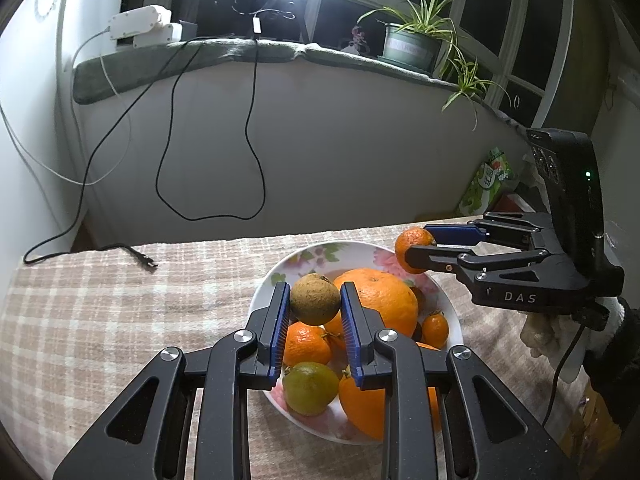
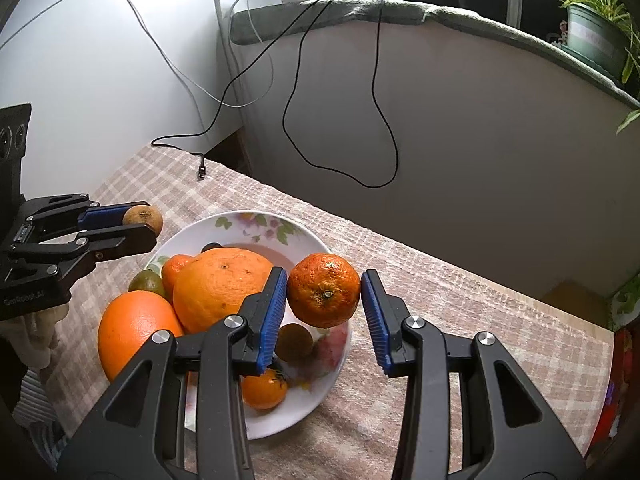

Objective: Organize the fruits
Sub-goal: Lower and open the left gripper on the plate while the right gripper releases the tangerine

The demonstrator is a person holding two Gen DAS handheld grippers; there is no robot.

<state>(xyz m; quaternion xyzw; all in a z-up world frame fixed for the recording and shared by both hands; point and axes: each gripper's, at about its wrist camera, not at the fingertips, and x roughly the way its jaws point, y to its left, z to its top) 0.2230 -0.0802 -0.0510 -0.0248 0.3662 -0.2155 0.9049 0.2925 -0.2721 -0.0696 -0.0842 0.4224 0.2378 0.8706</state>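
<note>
Both claws are loaded and hang above the fruit bowl on the checked tablecloth. The left gripper pinches a small brown-green fruit between its blue pads, held by the sides near the fingertips so it hangs clear of the pile; directly below its jaws sit a mandarin, a green citrus and the big orange, just right of its right finger. The right gripper clamps a rough-skinned tangerine, stem end facing the camera, its left pad pressed on the peel, the right pad at the very edge of it. It hovers over the bowl's far right rim, big fruit off to its left. Judgement: both pieces look mid-transfer, carried high to avoid knocking the stack; whether going in or out cannot be told. Round fruit with only side contact could roll out.
</note>
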